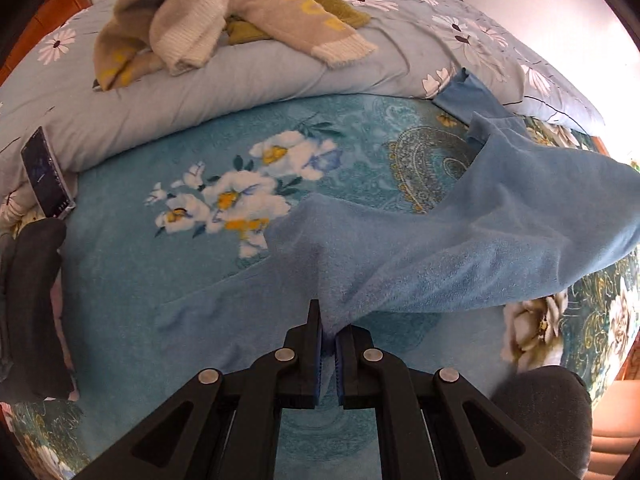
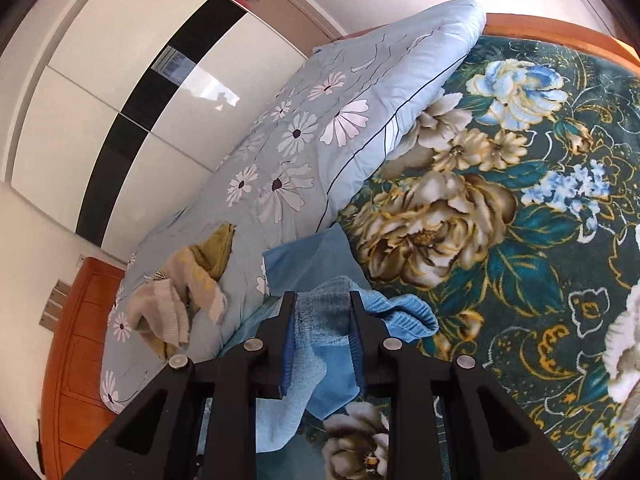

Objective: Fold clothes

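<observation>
A light blue garment (image 1: 460,240) lies partly lifted over the floral bed blanket (image 1: 200,248). My left gripper (image 1: 329,330) is shut on a pinch of its fabric near the middle front, and the cloth stretches up to the right. My right gripper (image 2: 323,312) is shut on a bunched blue edge of the same garment (image 2: 320,352), held above the blanket (image 2: 520,240). A beige and yellow sweater (image 1: 208,28) lies crumpled on the folded quilt; it also shows in the right wrist view (image 2: 172,300).
A folded pale blue daisy quilt (image 1: 240,76) runs along the far side of the bed (image 2: 304,136). A phone (image 1: 46,172) leans at the left. Dark clothing (image 1: 32,304) lies at the left edge. A white wardrobe (image 2: 120,92) and wooden nightstand (image 2: 76,344) stand beyond.
</observation>
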Demonstrator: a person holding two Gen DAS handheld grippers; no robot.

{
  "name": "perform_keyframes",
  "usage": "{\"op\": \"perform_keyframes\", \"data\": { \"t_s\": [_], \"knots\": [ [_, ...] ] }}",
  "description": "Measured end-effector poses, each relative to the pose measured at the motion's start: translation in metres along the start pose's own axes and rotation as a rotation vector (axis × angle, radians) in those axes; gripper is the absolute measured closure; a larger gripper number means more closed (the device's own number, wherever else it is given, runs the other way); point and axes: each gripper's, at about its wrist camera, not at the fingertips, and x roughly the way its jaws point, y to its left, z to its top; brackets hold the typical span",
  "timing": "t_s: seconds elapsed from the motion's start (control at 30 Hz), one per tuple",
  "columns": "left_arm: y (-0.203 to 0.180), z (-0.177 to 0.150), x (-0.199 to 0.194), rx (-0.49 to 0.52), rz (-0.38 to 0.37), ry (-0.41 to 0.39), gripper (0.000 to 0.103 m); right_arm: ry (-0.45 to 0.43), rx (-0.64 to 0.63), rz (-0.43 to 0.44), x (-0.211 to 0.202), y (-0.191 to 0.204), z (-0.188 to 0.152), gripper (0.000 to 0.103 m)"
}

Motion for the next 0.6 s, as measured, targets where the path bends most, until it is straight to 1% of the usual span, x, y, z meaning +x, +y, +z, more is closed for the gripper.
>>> {"op": "perform_keyframes", "data": {
  "t_s": [0.1, 0.17, 0.2, 0.27, 0.3, 0.33, 0.37, 0.47, 0.5, 0.53, 0.57, 0.6],
  "knots": [
    [-0.002, 0.008, -0.004, -0.004, -0.050, 0.034, 0.098, -0.037, -0.024, 0.009, -0.006, 0.013, 0.016, 0.078],
    [-0.002, 0.007, -0.002, -0.005, -0.115, 0.063, 0.098, -0.059, -0.037, 0.020, -0.012, 0.021, 0.023, 0.078],
    [-0.005, 0.006, 0.000, 0.007, -0.140, 0.077, 0.098, -0.070, -0.036, 0.023, -0.016, 0.021, 0.025, 0.078],
    [-0.015, 0.000, 0.006, 0.069, -0.166, 0.102, 0.098, -0.082, -0.020, 0.025, -0.027, 0.015, 0.024, 0.078],
    [-0.020, -0.002, 0.008, 0.100, -0.166, 0.110, 0.097, -0.088, -0.016, 0.020, -0.032, 0.011, 0.023, 0.078],
    [-0.024, -0.004, 0.010, 0.123, -0.147, 0.107, 0.094, -0.087, -0.026, -0.005, -0.034, 0.007, 0.022, 0.078],
    [-0.027, -0.005, 0.013, 0.134, -0.135, 0.099, 0.094, -0.086, -0.034, -0.030, -0.035, 0.003, 0.021, 0.078],
    [-0.029, -0.002, 0.023, 0.124, -0.113, 0.070, 0.092, -0.060, 0.009, -0.065, -0.027, -0.020, 0.019, 0.078],
    [-0.030, 0.001, 0.028, 0.132, -0.089, 0.059, 0.083, -0.055, 0.021, -0.078, -0.023, -0.026, 0.018, 0.078],
    [-0.030, 0.004, 0.033, 0.145, -0.057, 0.054, 0.072, -0.051, 0.033, -0.093, -0.020, -0.031, 0.017, 0.078],
    [-0.029, 0.008, 0.038, 0.157, -0.026, 0.052, 0.068, -0.045, 0.045, -0.099, -0.017, -0.036, 0.017, 0.078],
    [-0.027, 0.012, 0.041, 0.160, -0.014, 0.053, 0.063, -0.040, 0.058, -0.105, -0.014, -0.041, 0.017, 0.078]
  ]
}}
